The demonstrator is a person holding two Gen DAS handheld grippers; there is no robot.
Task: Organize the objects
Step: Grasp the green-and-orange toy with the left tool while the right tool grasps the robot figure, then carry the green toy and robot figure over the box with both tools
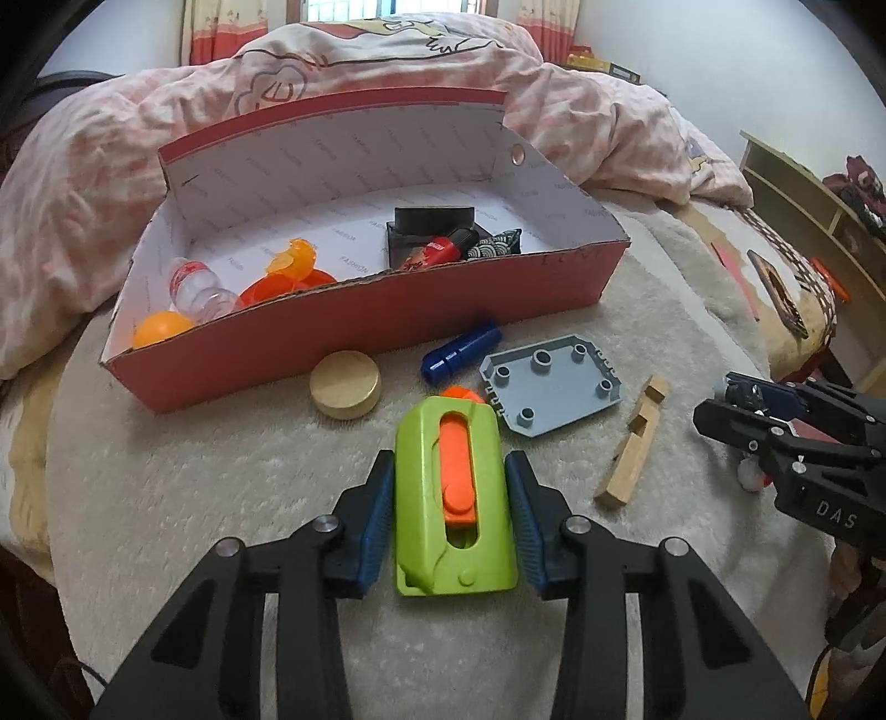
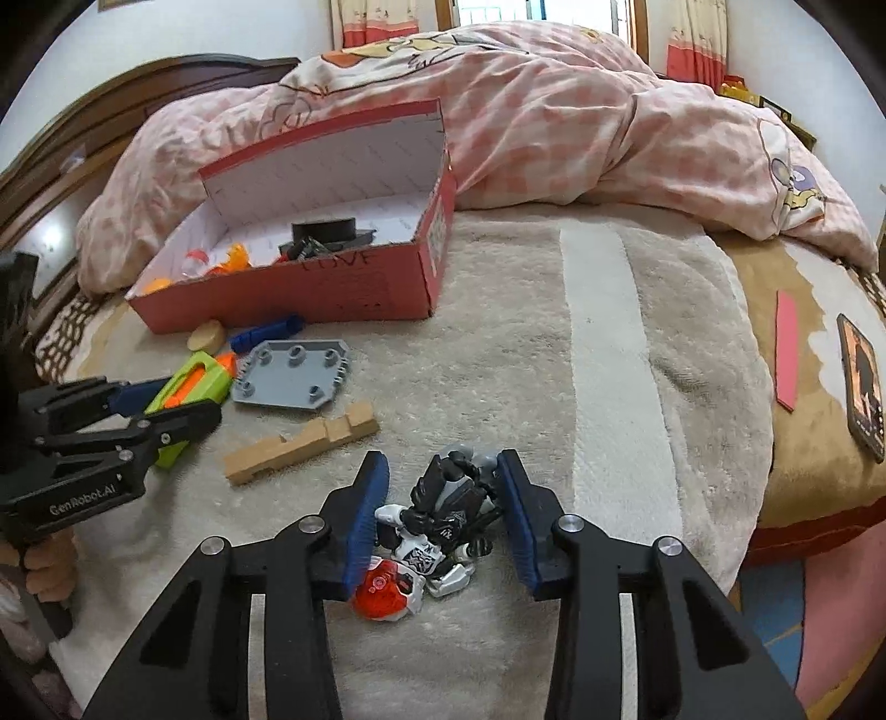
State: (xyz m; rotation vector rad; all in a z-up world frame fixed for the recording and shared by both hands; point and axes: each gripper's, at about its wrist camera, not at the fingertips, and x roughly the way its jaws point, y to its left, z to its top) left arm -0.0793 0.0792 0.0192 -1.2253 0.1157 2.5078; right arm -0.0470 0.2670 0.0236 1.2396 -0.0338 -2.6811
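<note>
A rumpled pink checked quilt (image 2: 554, 127) with cartoon prints fills the upper part of both views, heaped on a beige fleece blanket (image 2: 498, 343). At the right edge of the right wrist view a phone (image 2: 863, 387) lies beside a red strip (image 2: 786, 354). Orange-banded curtains (image 2: 376, 22) hang along the top. A wooden shelf (image 1: 797, 183) stands at the left wrist view's right edge.

A box (image 1: 354, 327) lies behind the disc (image 1: 346, 384), tube (image 1: 461, 351) and plate (image 1: 554, 385) (all just before it).
</note>
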